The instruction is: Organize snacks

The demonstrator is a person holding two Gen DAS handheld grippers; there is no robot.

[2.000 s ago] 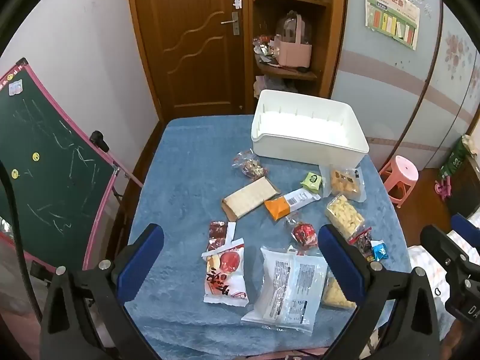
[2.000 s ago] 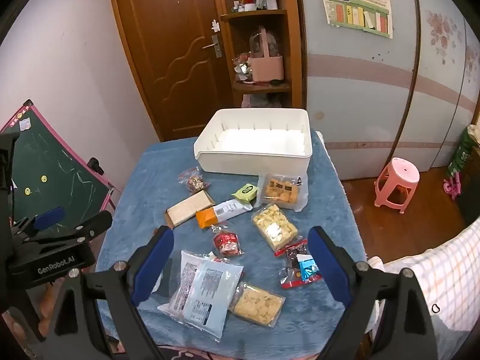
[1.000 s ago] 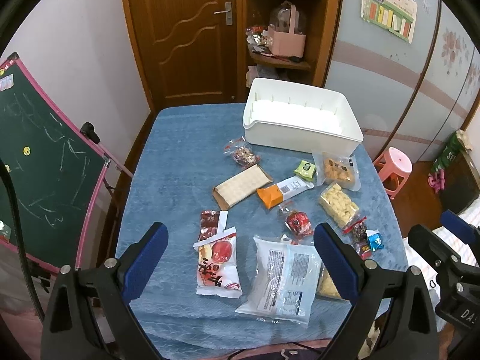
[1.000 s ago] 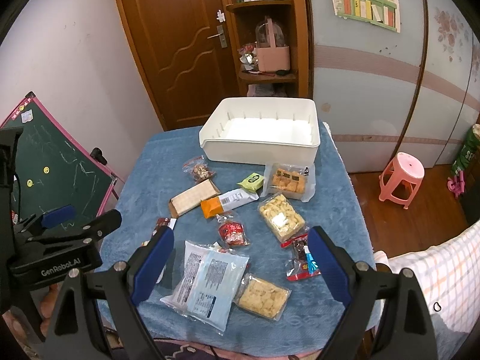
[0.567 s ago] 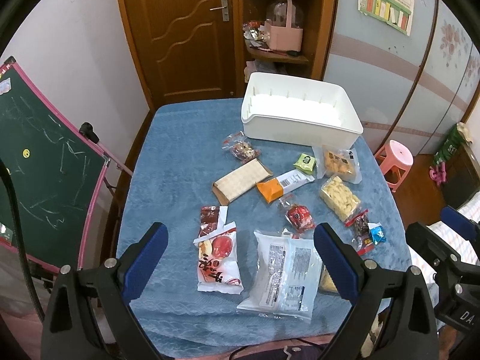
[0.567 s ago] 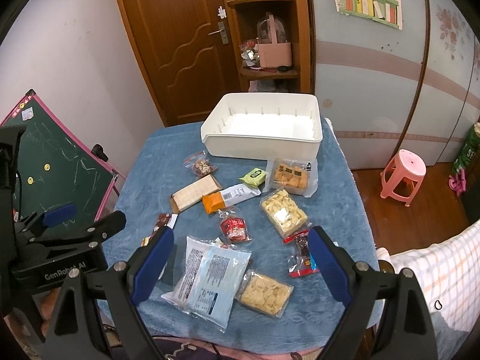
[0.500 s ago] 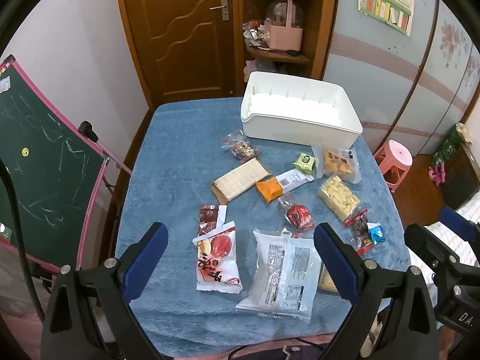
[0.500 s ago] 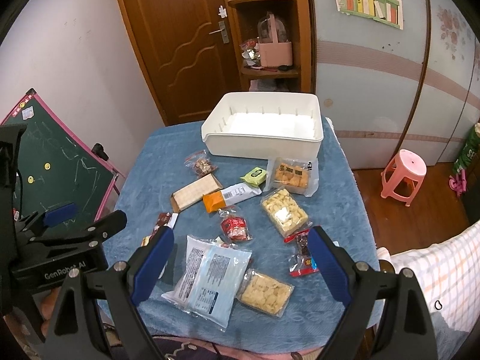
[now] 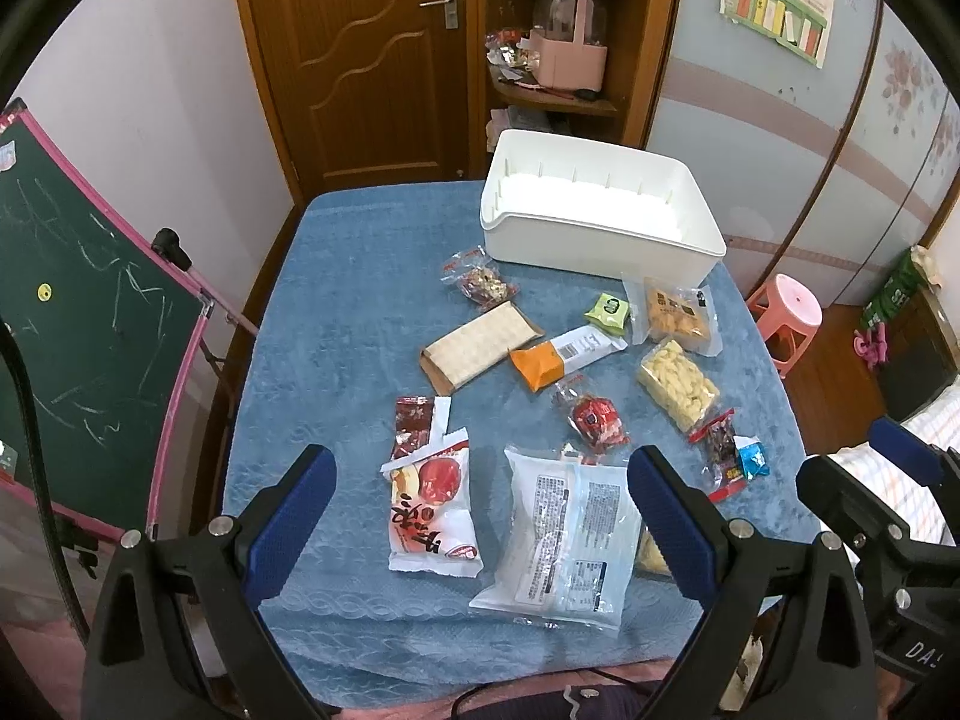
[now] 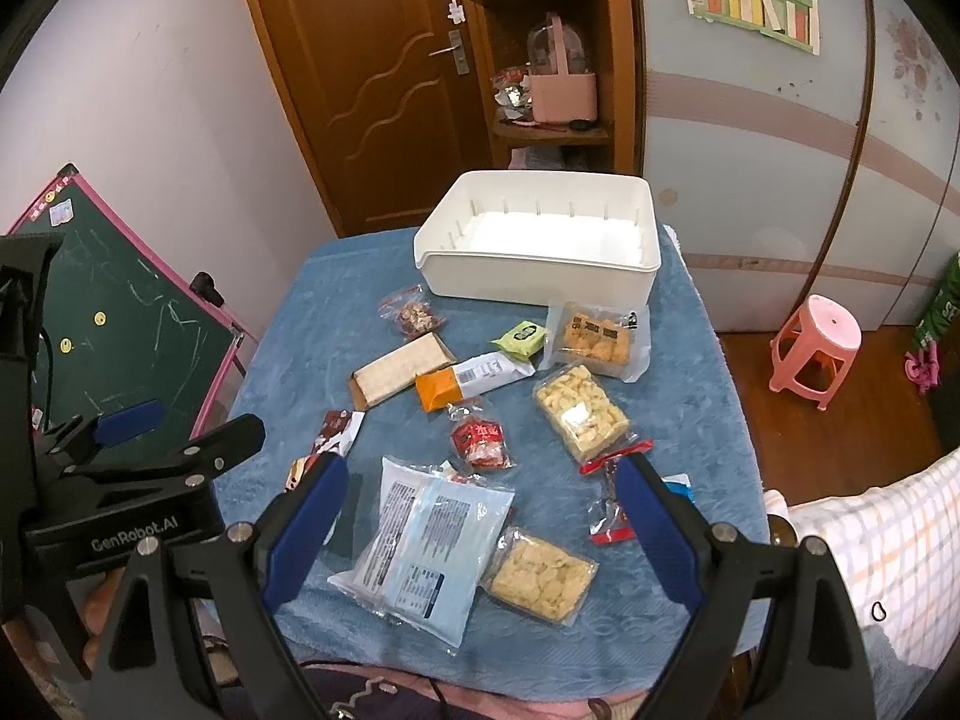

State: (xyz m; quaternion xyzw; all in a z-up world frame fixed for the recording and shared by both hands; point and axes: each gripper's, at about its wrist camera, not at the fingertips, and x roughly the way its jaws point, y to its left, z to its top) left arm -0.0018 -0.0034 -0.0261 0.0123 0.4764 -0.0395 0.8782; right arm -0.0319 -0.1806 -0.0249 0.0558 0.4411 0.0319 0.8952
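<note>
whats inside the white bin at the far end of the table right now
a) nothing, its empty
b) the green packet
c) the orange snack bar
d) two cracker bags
a: the white bin shows only its bare white floor, while the orange snack bar, the green packet and the other snacks all lie on the blue tablecloth in front of it.

Both wrist cameras look down, sharing the table (image 9: 360, 276).
</note>
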